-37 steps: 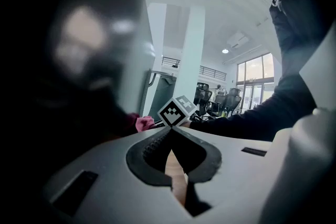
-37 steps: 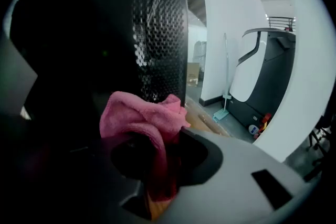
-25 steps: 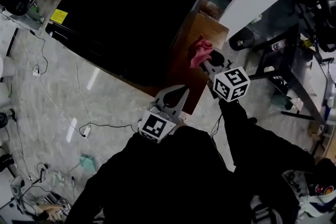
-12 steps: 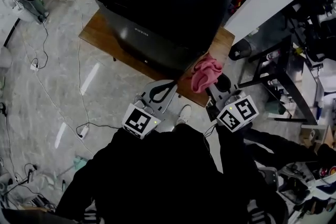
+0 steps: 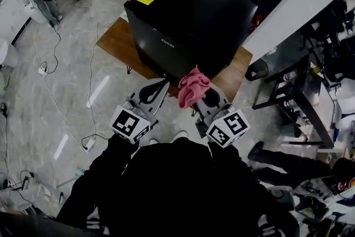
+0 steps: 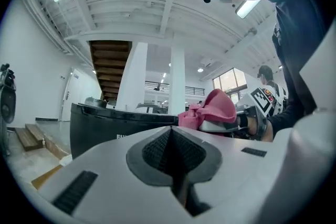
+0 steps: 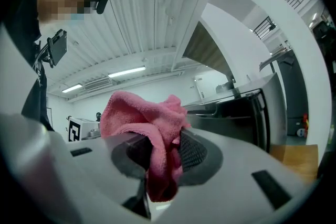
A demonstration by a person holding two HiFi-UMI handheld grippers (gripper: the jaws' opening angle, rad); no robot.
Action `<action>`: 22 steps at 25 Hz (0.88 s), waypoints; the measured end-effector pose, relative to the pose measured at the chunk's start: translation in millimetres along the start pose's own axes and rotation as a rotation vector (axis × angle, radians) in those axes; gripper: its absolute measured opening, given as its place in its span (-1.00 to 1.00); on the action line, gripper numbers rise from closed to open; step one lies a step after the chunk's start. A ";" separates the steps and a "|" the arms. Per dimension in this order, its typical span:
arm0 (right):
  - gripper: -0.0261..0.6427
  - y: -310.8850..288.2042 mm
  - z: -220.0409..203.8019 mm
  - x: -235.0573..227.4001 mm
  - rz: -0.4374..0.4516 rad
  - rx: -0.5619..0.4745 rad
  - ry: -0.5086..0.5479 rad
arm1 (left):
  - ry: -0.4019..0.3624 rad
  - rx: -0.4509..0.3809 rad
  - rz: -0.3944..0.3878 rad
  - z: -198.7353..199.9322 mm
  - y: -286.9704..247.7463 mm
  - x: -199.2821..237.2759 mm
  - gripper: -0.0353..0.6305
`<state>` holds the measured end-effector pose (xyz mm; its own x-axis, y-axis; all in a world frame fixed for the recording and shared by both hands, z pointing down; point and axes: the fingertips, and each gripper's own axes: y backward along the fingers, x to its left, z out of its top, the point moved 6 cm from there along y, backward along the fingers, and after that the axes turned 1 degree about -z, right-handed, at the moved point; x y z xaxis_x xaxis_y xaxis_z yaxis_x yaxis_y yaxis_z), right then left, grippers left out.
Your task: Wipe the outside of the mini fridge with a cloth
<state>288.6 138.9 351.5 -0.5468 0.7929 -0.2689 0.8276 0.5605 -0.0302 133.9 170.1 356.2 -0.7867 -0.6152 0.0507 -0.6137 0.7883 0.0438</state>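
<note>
The jaws of the right gripper [image 7: 157,157] are pinching a crumpled pink cloth [image 7: 137,110], which is bunching up above them. The cloth is hanging just in front of the near corner of the black mini fridge [image 5: 194,19], though whether it is touching the fridge is unclear. The jaws of the left gripper [image 6: 170,140] are pressing together on nothing, just left of the cloth, and the fridge is standing on a low wooden tabletop [image 5: 115,41] over a pale floor [image 5: 66,102].
</note>
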 end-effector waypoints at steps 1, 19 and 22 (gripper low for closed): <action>-0.61 -4.3 -0.8 0.9 0.017 0.002 -0.004 | -0.006 0.002 0.011 2.4 -1.4 3.0 -0.88; -0.61 -152.5 0.2 32.7 -0.125 0.006 0.212 | -0.114 0.024 -0.032 39.8 -3.5 179.0 -0.88; -0.61 -189.3 -12.0 45.7 -0.253 0.012 0.245 | -0.095 0.019 -0.126 33.5 4.2 223.6 -0.88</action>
<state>105.4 71.9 356.5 -0.7477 0.6639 -0.0122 0.6626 0.7449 -0.0780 -46.8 36.0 334.3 -0.7054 -0.7071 -0.0489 -0.7086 0.7052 0.0252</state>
